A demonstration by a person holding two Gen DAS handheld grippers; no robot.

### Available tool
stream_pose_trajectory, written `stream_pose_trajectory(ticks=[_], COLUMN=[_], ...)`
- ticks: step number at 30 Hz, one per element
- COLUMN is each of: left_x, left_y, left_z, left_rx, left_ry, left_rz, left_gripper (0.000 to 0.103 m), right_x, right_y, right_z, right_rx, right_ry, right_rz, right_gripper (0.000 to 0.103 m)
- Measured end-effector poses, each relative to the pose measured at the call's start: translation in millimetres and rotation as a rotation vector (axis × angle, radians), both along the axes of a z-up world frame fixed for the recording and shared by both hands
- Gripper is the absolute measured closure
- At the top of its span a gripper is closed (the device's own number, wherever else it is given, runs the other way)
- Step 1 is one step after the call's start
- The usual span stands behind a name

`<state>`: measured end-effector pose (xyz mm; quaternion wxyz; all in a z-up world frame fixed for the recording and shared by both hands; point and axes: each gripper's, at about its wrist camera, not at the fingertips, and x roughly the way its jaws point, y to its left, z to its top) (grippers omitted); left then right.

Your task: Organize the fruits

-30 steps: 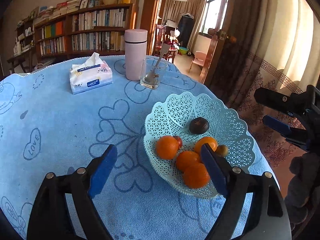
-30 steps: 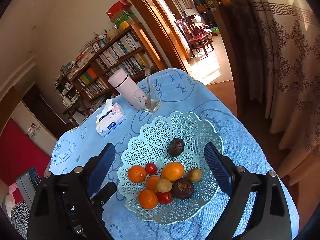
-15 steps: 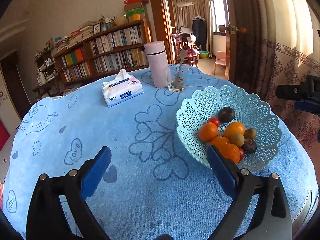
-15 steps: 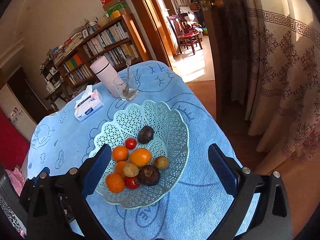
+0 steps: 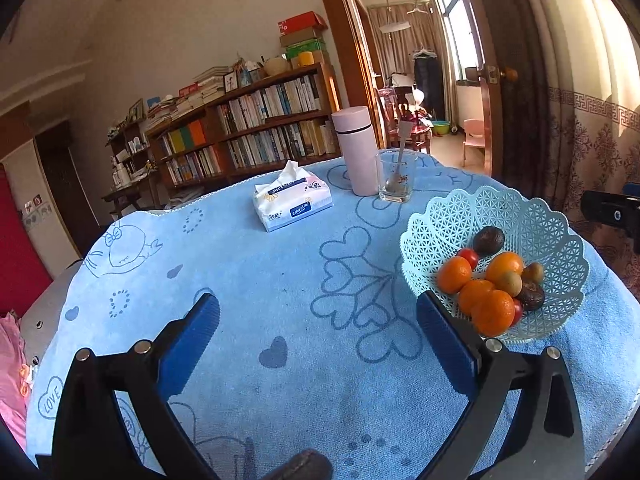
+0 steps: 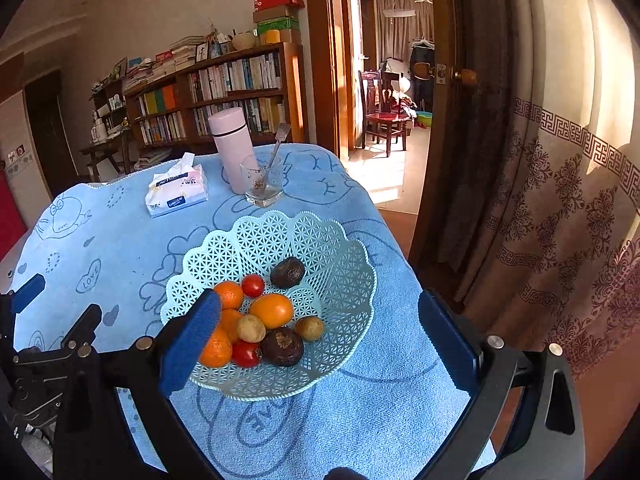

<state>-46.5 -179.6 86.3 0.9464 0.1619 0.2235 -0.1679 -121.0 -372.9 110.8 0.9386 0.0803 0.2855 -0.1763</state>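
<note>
round table under a blue doodle-printed cloth [image 5: 248,264] carries a pale green lattice plastic basket [image 5: 448,216], white tissue pack [image 5: 293,201], pink flask [image 5: 356,150], clear glass [image 5: 396,178] (spoon inside).

L gripper [image 5: 318,328] & R gripper [image 6: 320,324]: fingers spread wide, nothing held.

Both grippers sit farther back from the table than a second ago. The left gripper [image 5: 318,340], jaws wide and empty, now faces bare blue cloth [image 5: 248,280], the fruit basket [image 5: 556,240] at 2 o'clock instead of between its fingers. The right gripper [image 6: 318,340] views the basket [image 6: 344,256] from farther right, fruit near its left finger.
</note>
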Motion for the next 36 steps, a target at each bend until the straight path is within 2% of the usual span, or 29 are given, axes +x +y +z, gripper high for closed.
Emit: stream_pose_trajectory(ticks=[7, 15, 31, 36], left_x=[-1, -2, -11, -11], left_y=[1, -5, -23, -26], left_z=[-2, -6, -19, -23], left_rx=[0.017, 0.047, 0.112, 0.135], left_ry=[-0.010, -0.022, -0.037, -0.034], left_rz=[0.017, 0.023, -0.019, -0.027], left_gripper=[0.005, 0.005, 0.005, 0.005], right_x=[-3, 6, 18, 20], right_y=[10, 50, 38, 39], right_z=[-12, -33, -51, -53], right_rx=[-0.043, -0.271, -0.214, -0.228], right_ry=[0.010, 0.083, 0.152, 0.159], right_rz=[0.053, 0.108, 0.081, 0.081], right_gripper=[0.003, 0.003, 0.003, 0.003])
